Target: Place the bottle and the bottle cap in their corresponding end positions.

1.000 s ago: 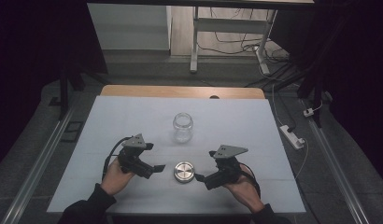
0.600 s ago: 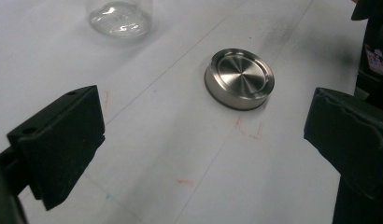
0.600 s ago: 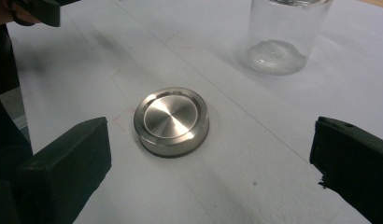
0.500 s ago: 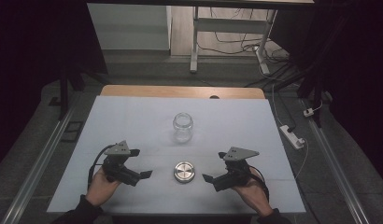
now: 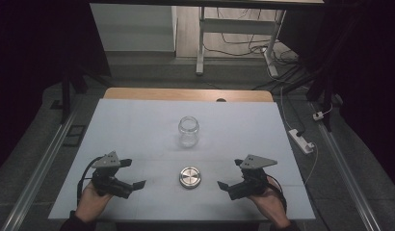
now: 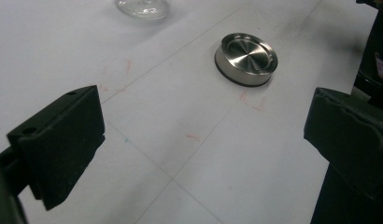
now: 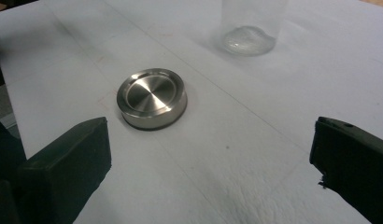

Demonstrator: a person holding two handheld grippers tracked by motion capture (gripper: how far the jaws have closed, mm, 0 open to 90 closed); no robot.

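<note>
— While the metal lid (image 5: 190, 177) lies flat on the white table (image 5: 138, 130), where do the two tools sit around it?

— Left gripper (image 5: 133, 174) is out to the lid's left, right gripper (image 5: 229, 178) out to its right, each well apart from the lid and near the table's front edge. Both point inward toward the lid.

— Clenched or released?

— Released, both of them. From the left gripper view its two black jaws stand wide apart with bare table between them, and the lid (image 6: 246, 59) sits ahead, clear of either jaw. From the right gripper view the jaws are spread just as wide, the lid (image 7: 152, 98) ahead and nearer the left-hand jaw. Neither pair grasps anything.

— And the glass jar (image 5: 189, 131)?

— Upright, open at the top, beyond the lid toward the table's far side, apart from it. Its base (image 6: 143, 7) peeks in at the top of the left gripper view, and its lower part (image 7: 251, 28) shows in the right gripper view.

— Hands?

— A hand (image 5: 92, 203) holds the left gripper and another hand (image 5: 269, 204) the right, both nearer the front edge than the lid.
</note>
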